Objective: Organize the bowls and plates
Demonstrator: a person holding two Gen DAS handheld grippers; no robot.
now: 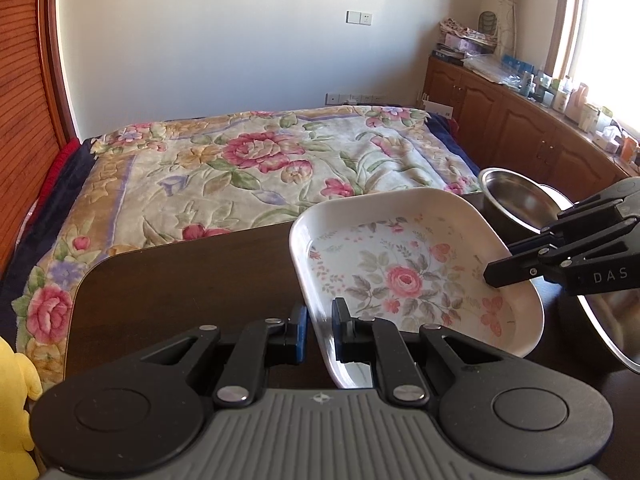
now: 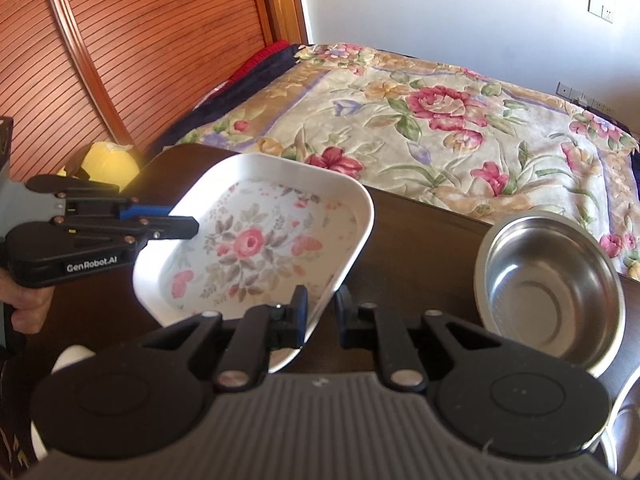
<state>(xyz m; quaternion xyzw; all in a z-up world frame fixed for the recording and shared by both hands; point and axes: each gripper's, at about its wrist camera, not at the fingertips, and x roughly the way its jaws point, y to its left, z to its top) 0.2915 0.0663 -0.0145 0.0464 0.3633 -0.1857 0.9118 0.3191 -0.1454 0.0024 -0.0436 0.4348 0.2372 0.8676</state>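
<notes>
A square white plate with a rose pattern (image 1: 404, 276) is held tilted above the dark table (image 1: 180, 284); it also shows in the right wrist view (image 2: 256, 240). My left gripper (image 1: 320, 330) straddles the plate's left rim, one finger inside and one outside, and looks clamped on it. My right gripper (image 2: 322, 314) straddles the opposite rim the same way. A steel bowl (image 2: 548, 292) sits on the table to the right; it shows at the back in the left wrist view (image 1: 516, 196).
Another steel dish (image 1: 612, 320) lies at the right edge. A bed with a floral blanket (image 1: 260, 168) is beyond the table. A yellow plush toy (image 2: 108, 164) sits at the table's left corner. Wooden cabinets (image 1: 520, 128) line the right wall.
</notes>
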